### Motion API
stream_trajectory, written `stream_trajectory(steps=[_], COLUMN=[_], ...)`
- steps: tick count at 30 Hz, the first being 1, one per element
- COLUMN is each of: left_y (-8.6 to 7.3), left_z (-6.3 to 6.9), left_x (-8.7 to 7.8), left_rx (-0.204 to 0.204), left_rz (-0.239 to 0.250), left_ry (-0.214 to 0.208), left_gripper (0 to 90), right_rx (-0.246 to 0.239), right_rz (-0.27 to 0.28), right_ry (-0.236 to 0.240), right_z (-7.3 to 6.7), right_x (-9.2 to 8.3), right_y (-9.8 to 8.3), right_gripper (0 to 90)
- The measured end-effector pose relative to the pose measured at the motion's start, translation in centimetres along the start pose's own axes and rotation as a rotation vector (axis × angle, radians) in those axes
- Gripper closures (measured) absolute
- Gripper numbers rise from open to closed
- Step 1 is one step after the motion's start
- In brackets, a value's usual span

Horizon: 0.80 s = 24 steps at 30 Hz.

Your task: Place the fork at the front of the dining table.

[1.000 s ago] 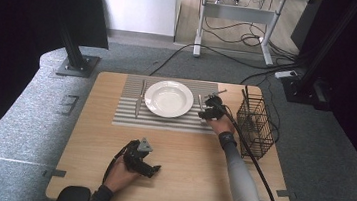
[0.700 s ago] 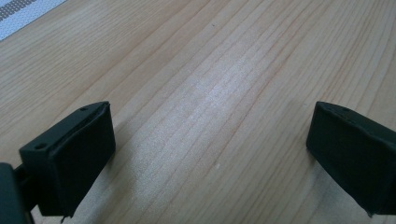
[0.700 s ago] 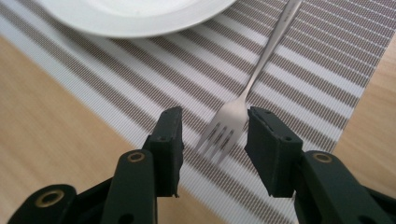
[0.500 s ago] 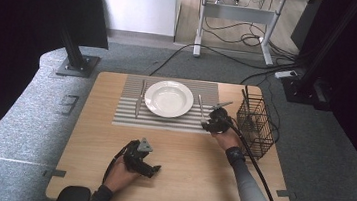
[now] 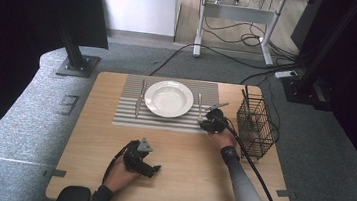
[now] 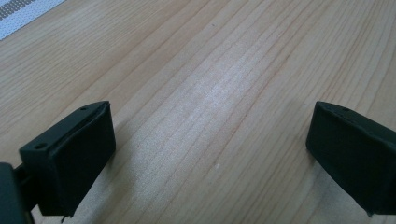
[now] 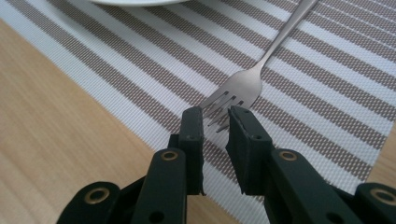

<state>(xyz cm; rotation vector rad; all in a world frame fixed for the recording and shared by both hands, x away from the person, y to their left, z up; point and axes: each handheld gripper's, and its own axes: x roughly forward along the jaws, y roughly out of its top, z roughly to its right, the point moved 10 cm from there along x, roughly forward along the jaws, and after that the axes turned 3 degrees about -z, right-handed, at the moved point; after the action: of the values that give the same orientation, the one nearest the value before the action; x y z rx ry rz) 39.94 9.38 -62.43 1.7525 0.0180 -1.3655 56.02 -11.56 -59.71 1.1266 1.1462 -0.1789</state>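
Note:
A steel fork [image 7: 243, 84] lies on the striped placemat [image 7: 116, 60] to the right of the white plate [image 5: 168, 98], its tines pointing at my right gripper [image 7: 215, 114]. The jaws have just been closing and stand a narrow gap apart; the tine tips sit at that gap, and the pads do not press on them. In the high view the right gripper [image 5: 213, 120] is low over the near end of the fork [image 5: 199, 106]. My left gripper [image 5: 147, 165] rests on bare wood near the front edge, and its jaws [image 6: 210, 140] are wide open around nothing.
A knife [image 5: 138, 101] lies on the placemat left of the plate. A black wire basket [image 5: 255, 126] stands at the right edge of the table [image 5: 185, 156], close behind the right hand, with a utensil sticking up from it. A cable trails from the right gripper.
The right gripper has shifted a little toward the near edge of the placemat beside the fork. The left gripper has stayed where it was.

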Motion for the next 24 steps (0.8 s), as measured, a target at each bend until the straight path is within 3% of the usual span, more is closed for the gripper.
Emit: stream_trajectory(steps=[5, 14, 17, 18, 24], left_y=[0.0, 0.0, 0.0, 0.0, 0.0], left_z=[0.0, 0.0, 0.0, 0.0, 0.0], left_x=[0.0, 0.0, 0.0, 0.0, 0.0], left_rx=[0.0, -0.001, -0.001, -0.001, -0.001], left_rz=[0.0, 0.0, 0.0, 0.0, -0.002], left_ry=[0.0, 0.0, -0.001, -0.001, -0.002], left_gripper=[0.9, 0.9, 0.9, 0.9, 0.6], right_rx=[0.038, 0.048, 0.041, 0.036, 0.029], right_rz=[0.013, 0.018, 0.015, 0.019, 0.044], right_ry=[0.002, -0.004, -0.017, -0.034, -0.023], right_z=[0.7, 1.5, 1.6, 1.6, 0.8], right_x=[0.5, 1.4, 1.4, 1.2, 0.0], right_y=[0.6, 1.8, 1.8, 1.8, 1.8], right_gripper=[74.3, 73.1, 67.1, 58.0, 36.1])
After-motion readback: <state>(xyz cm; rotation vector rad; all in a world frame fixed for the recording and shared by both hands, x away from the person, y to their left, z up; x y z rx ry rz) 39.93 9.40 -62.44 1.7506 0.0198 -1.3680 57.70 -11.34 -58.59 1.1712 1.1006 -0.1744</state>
